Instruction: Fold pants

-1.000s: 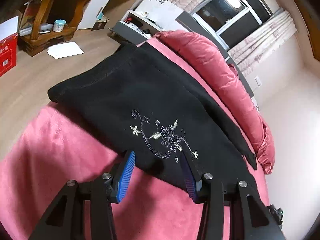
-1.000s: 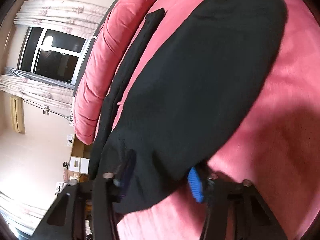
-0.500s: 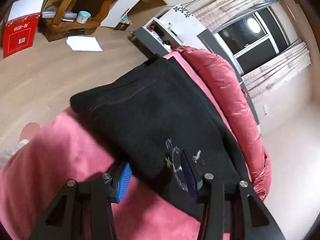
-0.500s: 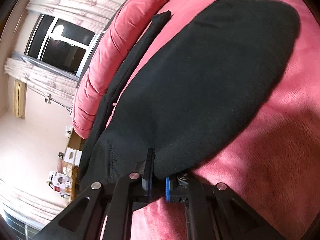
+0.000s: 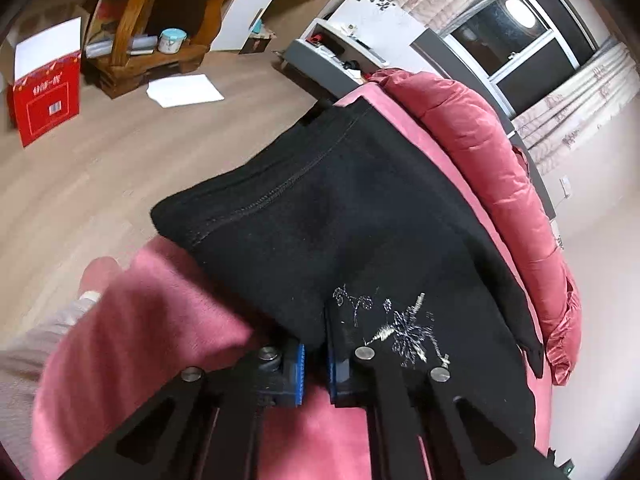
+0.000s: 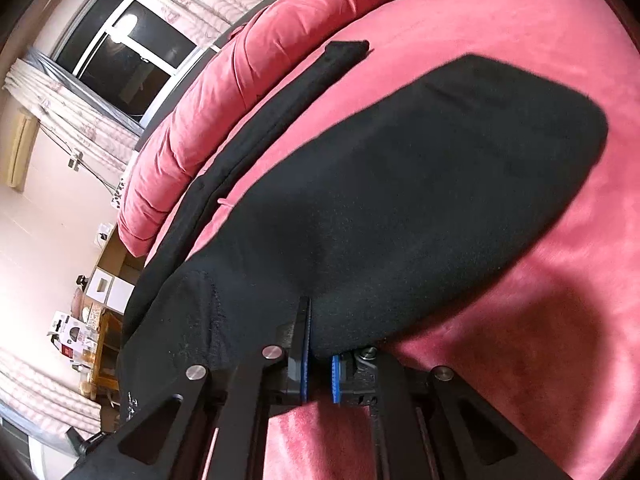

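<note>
Black pants (image 5: 360, 216) with a silver flower embroidery (image 5: 404, 332) lie on a pink bed (image 5: 160, 320). In the left wrist view my left gripper (image 5: 314, 354) is shut on the near edge of the pants beside the embroidery, the waistband pointing toward the floor side. In the right wrist view my right gripper (image 6: 319, 364) is shut on the near edge of the pants (image 6: 420, 208), whose leg stretches away across the bed (image 6: 540, 360). A second leg (image 6: 280, 120) lies along the pink quilt.
A rolled pink quilt (image 5: 492, 168) runs along the far side of the bed. Beyond the bed's end are a wood floor, a wooden shelf (image 5: 152, 32), a red box (image 5: 44, 96), paper (image 5: 184, 90) and a grey-white cabinet (image 5: 344, 48). A window (image 6: 120, 52) is behind the quilt.
Both grippers moved in onto the near edge of the pants and closed on it, the right one first. The cloth edge is bunched and slightly lifted at each grip.
</note>
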Demonstrator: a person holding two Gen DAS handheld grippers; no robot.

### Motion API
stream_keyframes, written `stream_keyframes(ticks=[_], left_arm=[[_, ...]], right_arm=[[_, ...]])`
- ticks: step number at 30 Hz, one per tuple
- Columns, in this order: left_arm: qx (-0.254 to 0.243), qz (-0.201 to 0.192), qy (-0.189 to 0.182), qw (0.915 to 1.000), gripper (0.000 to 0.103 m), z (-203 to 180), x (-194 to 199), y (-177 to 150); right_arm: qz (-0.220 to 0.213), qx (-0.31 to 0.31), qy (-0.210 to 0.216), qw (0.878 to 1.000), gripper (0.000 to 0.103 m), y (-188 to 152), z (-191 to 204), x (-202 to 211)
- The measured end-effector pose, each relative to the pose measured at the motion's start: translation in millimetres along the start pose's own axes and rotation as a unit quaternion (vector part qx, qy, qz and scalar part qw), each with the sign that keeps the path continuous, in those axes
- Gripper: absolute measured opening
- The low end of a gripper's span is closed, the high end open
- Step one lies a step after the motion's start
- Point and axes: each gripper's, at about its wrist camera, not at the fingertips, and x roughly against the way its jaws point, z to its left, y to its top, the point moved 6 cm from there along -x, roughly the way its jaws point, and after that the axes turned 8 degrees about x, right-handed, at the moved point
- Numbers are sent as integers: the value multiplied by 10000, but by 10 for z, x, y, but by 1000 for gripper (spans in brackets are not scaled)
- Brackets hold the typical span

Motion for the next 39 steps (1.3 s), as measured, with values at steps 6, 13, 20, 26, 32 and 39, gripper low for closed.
stream_keyframes(ticks=[6,13,20,26,32,39], left_arm=[[-196,-53,-159,9997,7,-69,395,-83],[-443,224,-16,9988,7,51,760,-343],[23,663,375,9971,7,441,791,-711],[481,727,250,9959,18,531,755,-703],[345,549,318,9974,32,442,746,-627],[357,578,360,9970,8,492,724,-609]], right_arm=[[-4,461,-111,9989,7,158,123,246],[118,444,-240,9987,7,148,2,550],[450,104,-386,9982,8,-138,-313,597],[488,-431,-103,9978,17,-133,-457,546],[-119,-933,-373,9949,34,160,-827,678],[-262,-651,-1162,9907,8,624,-1119,768]])
